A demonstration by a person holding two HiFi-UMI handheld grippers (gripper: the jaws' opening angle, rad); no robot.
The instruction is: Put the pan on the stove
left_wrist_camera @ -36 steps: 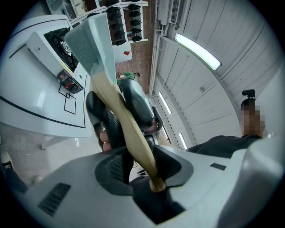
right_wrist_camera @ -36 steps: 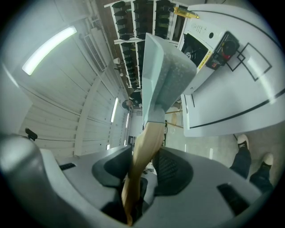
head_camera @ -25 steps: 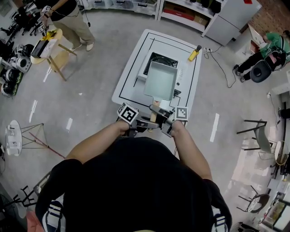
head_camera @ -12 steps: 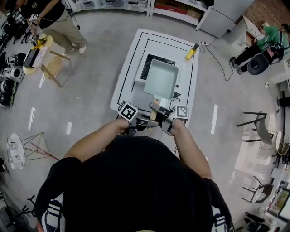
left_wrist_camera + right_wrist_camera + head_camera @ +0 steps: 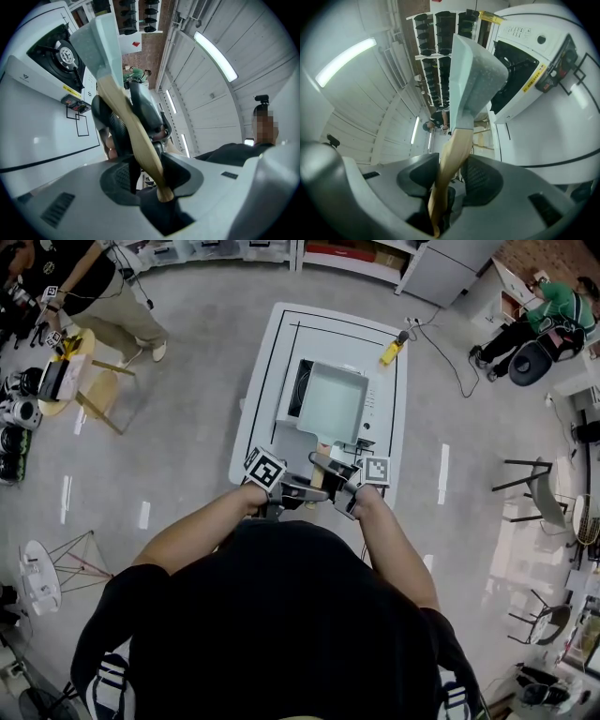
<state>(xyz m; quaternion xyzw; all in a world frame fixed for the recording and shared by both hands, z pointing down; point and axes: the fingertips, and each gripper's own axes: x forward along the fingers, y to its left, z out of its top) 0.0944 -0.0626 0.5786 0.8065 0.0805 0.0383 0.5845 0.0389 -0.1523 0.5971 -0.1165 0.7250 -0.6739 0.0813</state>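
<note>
The left gripper and right gripper are clenched from either side on the wooden handle of the square pale-green pan. The pan points straight away from the person, handle nearest, open side up over the gas stove on the white table. Whether it touches the burner is unclear.

No word or number legible anywhere; stove panel carries a small dark chevron logo, any lettering too fine to read; yellow strip label along stove edge, print unreadable; black-and-white square markers on left cube and right cube; coded patterns, not text.
</note>
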